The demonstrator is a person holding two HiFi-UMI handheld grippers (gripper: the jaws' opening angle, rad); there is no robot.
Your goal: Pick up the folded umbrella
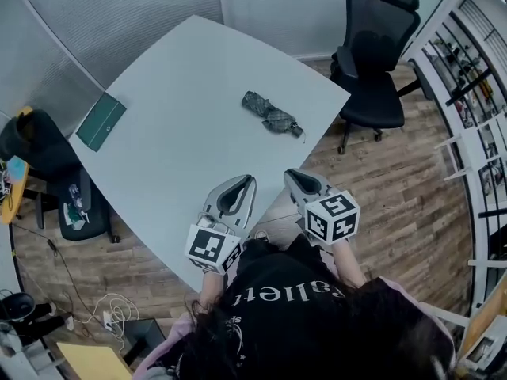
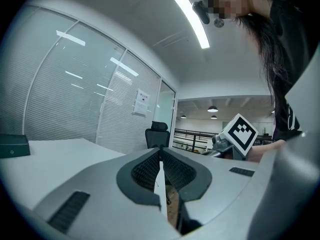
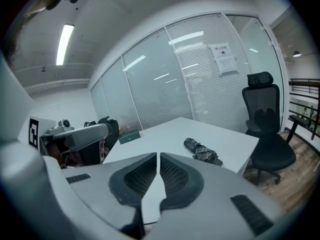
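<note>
The white table (image 1: pixel 174 133) spreads ahead of and below both pairs of fingers. Its near edge lies just under them. A black office chair (image 1: pixel 372 62) stands on the floor beyond the table's corner, far ahead and to the right of the right fingers.

We hold the left gripper (image 1: pixel 246 182) and the right gripper (image 1: pixel 291 175) side by side at that near edge. Both pairs of fingers are closed tip to tip with nothing between them.

The folded umbrella (image 1: pixel 272 115) lies on the table well ahead of the right fingers and slightly to their right, close to the table's right edge. We have not touched it. A flat green case (image 1: pixel 101 121) rests far ahead and to the left of the left fingers, out of the way.

We see three risks:

- **Closed fingers:** if we reach the umbrella with the fingers still together, we would push it instead of gripping it.
- **The table edge:** the umbrella looks rounded and lies near the edge, so a push could roll it off toward the chair.
- **Loose cloth:** if we pinch only a fold of cloth and not the firm core, the umbrella could sag or slip out as we lift.
</note>
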